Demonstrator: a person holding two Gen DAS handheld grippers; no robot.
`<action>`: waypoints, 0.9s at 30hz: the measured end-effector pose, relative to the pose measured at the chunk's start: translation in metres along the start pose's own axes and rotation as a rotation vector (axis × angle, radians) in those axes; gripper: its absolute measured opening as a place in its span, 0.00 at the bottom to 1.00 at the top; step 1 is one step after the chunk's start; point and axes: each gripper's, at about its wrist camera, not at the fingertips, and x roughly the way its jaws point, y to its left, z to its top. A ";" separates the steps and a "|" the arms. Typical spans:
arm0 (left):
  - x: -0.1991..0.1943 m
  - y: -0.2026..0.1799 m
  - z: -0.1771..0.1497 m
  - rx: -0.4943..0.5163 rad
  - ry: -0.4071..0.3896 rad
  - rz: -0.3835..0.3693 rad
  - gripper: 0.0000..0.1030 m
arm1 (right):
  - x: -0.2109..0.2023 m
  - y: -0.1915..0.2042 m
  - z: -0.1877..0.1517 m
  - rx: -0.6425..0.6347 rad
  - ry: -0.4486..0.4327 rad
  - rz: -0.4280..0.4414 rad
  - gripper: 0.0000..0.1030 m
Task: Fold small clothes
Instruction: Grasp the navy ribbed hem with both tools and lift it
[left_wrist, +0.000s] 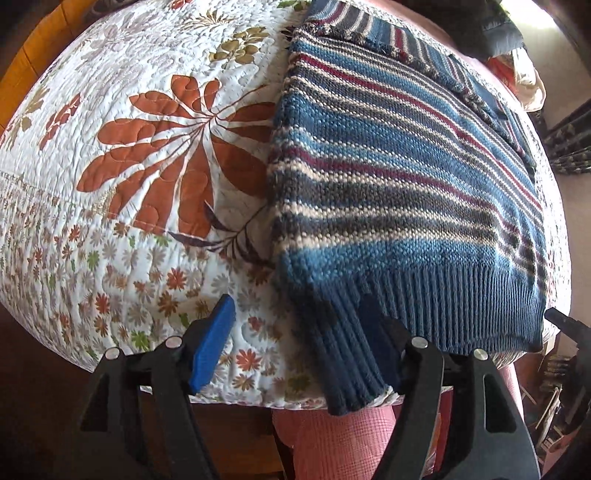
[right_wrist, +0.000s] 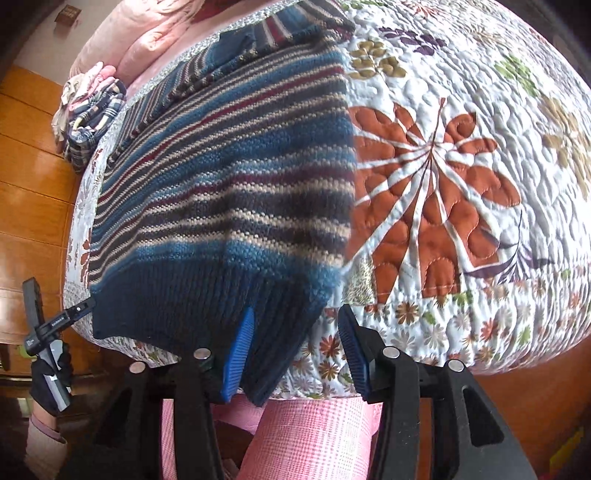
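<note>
Your striped sweater (left_wrist: 399, 177) lies flat on the floral quilt (left_wrist: 147, 147), at the near edge of the bed, and it already reads as partly folded: one long side forms a straight, thick edge running away from you, and a sleeve or side panel is laid across the far end near the collar. The knit is chunky, in horizontal bands of teal blue, charcoal, cream and thin maroon lines, ending in a dark navy ribbed hem at the near end. That hem overhangs the quilt edge slightly, and one corner droops down toward your pink-clad leg (right_wrist: 314, 435). Your left gripper (left_wrist: 303, 343) has its fingers spread wide; the left blue pad (left_wrist: 212, 347) stands clear over the quilt, while the other pad is largely hidden behind the drooping ribbed corner, so the hem sits between the fingers with nothing pinched. Your right gripper (right_wrist: 295, 350) is likewise wide open: one blue pad (right_wrist: 238, 354) sits against or just under the ribbed hem, the other over bare quilt beside the sweater, and no cloth is clamped. In the right wrist view your left hand, in a dark glove, shows at the far left below the bed edge. A small stack of other clothes (right_wrist: 88, 114), plaid and pale pieces, rests at the far corner of the bed, well apart from the sweater, next to a pink bundle of bedding (right_wrist: 155, 40)
</note>
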 end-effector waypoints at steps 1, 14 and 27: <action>0.001 -0.001 -0.002 0.002 0.001 -0.005 0.68 | 0.003 0.001 -0.001 -0.002 0.008 0.001 0.47; 0.012 -0.010 -0.017 -0.065 0.041 -0.161 0.59 | 0.022 0.015 -0.009 -0.015 0.031 0.020 0.46; 0.002 0.003 -0.017 -0.162 0.048 -0.226 0.08 | 0.009 0.009 -0.009 0.024 0.020 0.148 0.09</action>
